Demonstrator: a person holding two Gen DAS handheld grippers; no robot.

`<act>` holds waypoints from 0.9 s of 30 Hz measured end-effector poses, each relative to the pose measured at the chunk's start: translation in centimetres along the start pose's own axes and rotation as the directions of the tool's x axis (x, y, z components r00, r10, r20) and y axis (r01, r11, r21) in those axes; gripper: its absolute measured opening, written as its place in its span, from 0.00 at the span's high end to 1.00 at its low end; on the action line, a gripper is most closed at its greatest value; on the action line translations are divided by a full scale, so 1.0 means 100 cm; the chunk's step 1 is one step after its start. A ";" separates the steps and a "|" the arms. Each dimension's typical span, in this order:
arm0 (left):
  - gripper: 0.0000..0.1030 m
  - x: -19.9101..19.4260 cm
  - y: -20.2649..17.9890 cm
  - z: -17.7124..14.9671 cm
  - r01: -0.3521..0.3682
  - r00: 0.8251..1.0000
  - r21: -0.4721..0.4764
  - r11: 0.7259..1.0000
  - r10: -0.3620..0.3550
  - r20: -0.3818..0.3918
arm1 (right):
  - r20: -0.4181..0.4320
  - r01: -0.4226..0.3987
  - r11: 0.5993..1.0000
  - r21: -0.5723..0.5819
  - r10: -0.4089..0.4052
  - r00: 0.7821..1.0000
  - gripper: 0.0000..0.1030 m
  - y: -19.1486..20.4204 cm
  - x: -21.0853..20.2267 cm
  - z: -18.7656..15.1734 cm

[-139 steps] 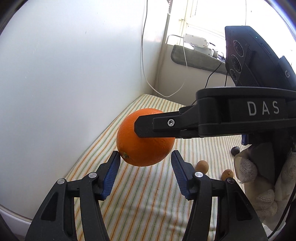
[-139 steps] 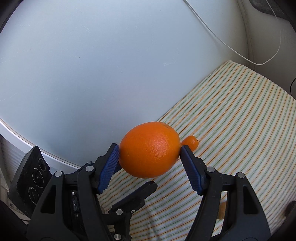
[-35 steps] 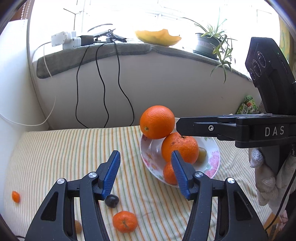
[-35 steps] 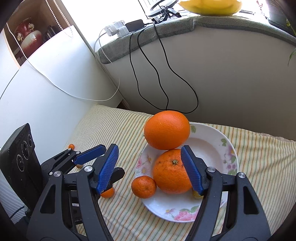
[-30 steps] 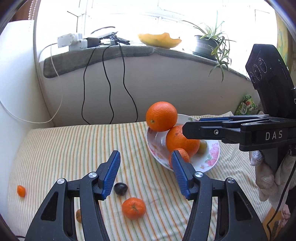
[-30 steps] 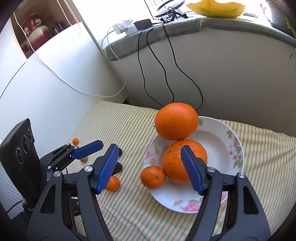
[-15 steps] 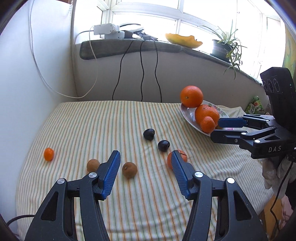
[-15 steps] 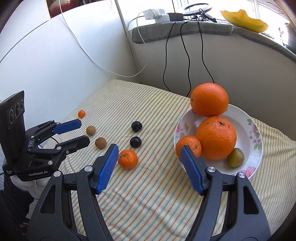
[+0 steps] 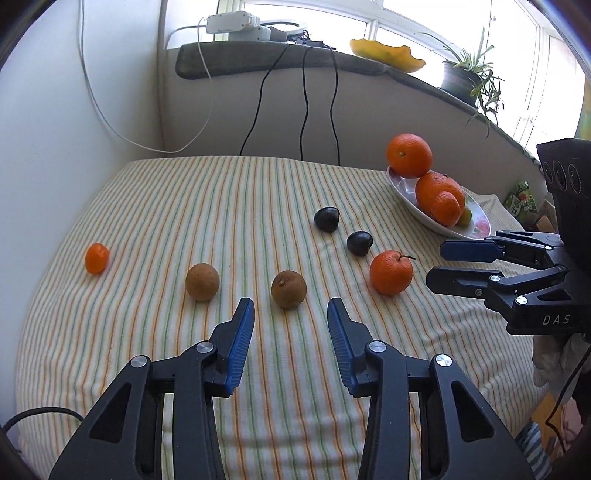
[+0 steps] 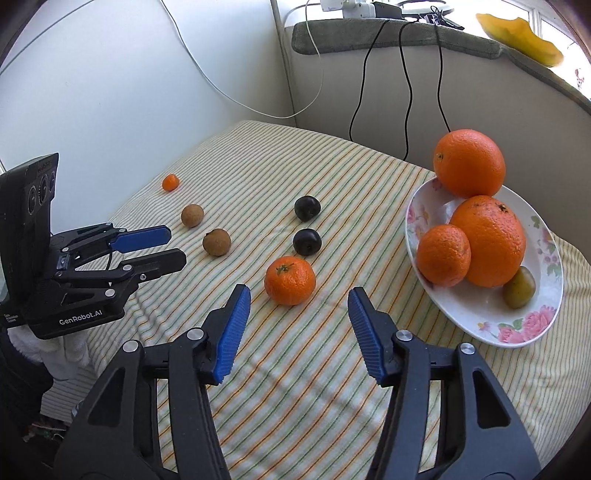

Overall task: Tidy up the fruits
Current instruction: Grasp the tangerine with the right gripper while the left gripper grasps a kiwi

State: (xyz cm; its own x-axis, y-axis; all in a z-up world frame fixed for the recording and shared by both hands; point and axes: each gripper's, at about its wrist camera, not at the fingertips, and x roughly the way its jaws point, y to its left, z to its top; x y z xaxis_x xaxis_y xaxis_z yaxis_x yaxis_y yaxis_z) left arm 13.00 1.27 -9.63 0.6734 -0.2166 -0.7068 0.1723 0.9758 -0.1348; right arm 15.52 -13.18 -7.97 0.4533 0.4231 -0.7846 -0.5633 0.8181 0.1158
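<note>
On the striped cloth, my left gripper (image 9: 290, 314) hovers just short of a brown fruit (image 9: 289, 283); its jaws are closing with nothing between them. My right gripper (image 10: 298, 306) hangs just behind a tangerine (image 10: 290, 280), jaws also closing on nothing. The flowered plate (image 10: 480, 325) at the right holds two big oranges, one stacked on top (image 10: 469, 162), a mandarin (image 10: 443, 254) and a small greenish fruit (image 10: 520, 282). Loose on the cloth lie two dark plums (image 10: 307, 240), a second brown fruit (image 9: 202, 281) and a tiny orange fruit (image 9: 96, 257).
A white wall bounds the cloth on the left. A ledge at the back carries a power strip (image 9: 240, 24), with black cables (image 9: 304, 107) hanging down to the cloth's far edge. A potted plant (image 9: 461, 77) stands on the sill. The cloth drops off at the near right edge.
The big orange that sat between the right jaws now rests on top of the plate's pile. Both grippers have drawn back from the plate, sunk toward the loose fruits, and their jaws have narrowed.
</note>
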 end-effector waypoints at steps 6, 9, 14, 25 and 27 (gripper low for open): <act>0.64 0.016 0.004 0.004 0.009 1.000 -0.030 1.000 -0.009 -0.015 | -0.020 0.009 1.000 0.002 -0.009 1.000 0.47 0.000 0.018 0.004; 0.65 0.022 0.005 0.006 0.008 1.000 -0.037 0.999 -0.009 -0.023 | -0.030 0.015 1.000 -0.001 -0.015 0.999 0.48 0.000 0.026 0.005; 0.69 0.030 0.008 0.007 0.011 0.999 -0.064 0.998 -0.013 -0.032 | -0.043 0.011 1.000 0.005 -0.011 0.999 0.48 -0.001 0.036 0.006; 0.77 0.042 0.005 0.005 -0.023 0.999 -0.063 0.998 0.020 -0.049 | -0.065 0.009 1.000 0.005 -0.009 0.998 0.53 0.001 0.050 0.005; 0.77 0.041 0.004 0.004 -0.025 0.999 -0.061 0.998 0.022 -0.048 | -0.065 0.012 1.000 0.002 -0.012 0.998 0.54 0.002 0.052 0.006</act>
State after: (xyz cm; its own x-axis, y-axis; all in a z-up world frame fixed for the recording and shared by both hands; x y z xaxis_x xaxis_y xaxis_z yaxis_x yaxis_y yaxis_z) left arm 16.14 0.81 -12.26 0.6419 -0.1931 -0.7421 0.1111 0.9810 -0.1591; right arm 18.17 -10.64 -11.64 0.4139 0.3873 -0.8238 -0.5567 0.8237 0.1075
